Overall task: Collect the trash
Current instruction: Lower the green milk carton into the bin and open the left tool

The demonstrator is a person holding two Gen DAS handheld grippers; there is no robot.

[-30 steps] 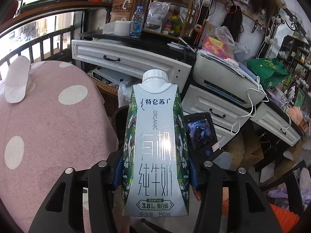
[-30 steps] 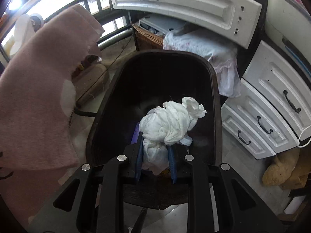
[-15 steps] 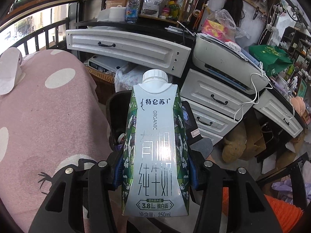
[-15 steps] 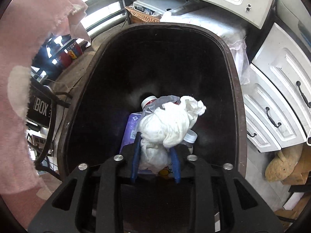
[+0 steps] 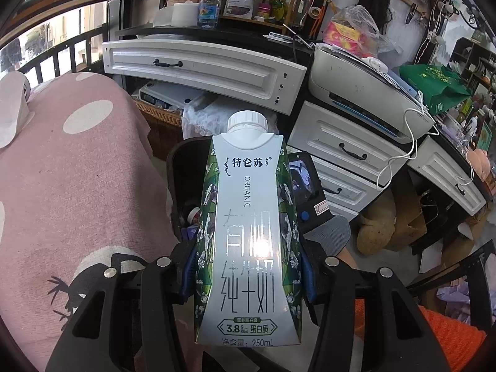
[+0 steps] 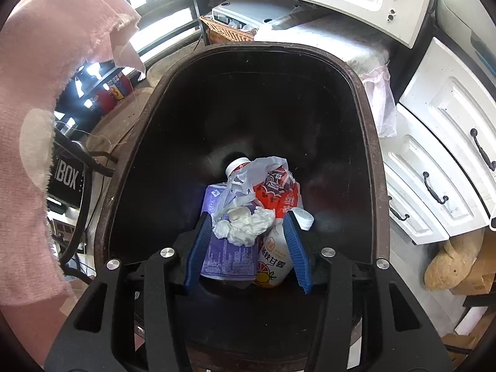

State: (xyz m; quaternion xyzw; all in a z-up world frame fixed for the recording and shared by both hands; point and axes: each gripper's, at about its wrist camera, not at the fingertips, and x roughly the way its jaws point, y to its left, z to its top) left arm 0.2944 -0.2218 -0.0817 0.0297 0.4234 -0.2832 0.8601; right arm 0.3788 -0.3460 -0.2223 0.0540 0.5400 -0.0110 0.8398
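My left gripper (image 5: pixel 248 266) is shut on a white and green milk carton (image 5: pixel 248 232) with a white cap, held upright above and in front of the black trash bin (image 5: pixel 178 167). My right gripper (image 6: pixel 246 226) is open over the mouth of the black bin (image 6: pixel 369 142). A crumpled white tissue (image 6: pixel 245 224) lies inside the bin between my blue fingertips (image 6: pixel 201 241), on top of a purple carton (image 6: pixel 229 257), a drink bottle (image 6: pixel 276 260) and a red and white wrapper (image 6: pixel 272 189).
A pink polka-dot cloth (image 5: pixel 71 170) covers the surface left of the bin. White drawers (image 5: pixel 344 152) and a printer (image 5: pixel 365 93) stand to the right. A wicker basket (image 6: pixel 229 32) and a plastic bag (image 6: pixel 325 43) sit behind the bin.
My right gripper opened and let the white tissue drop into the bin. My left gripper with the carton moved nearer the bin.
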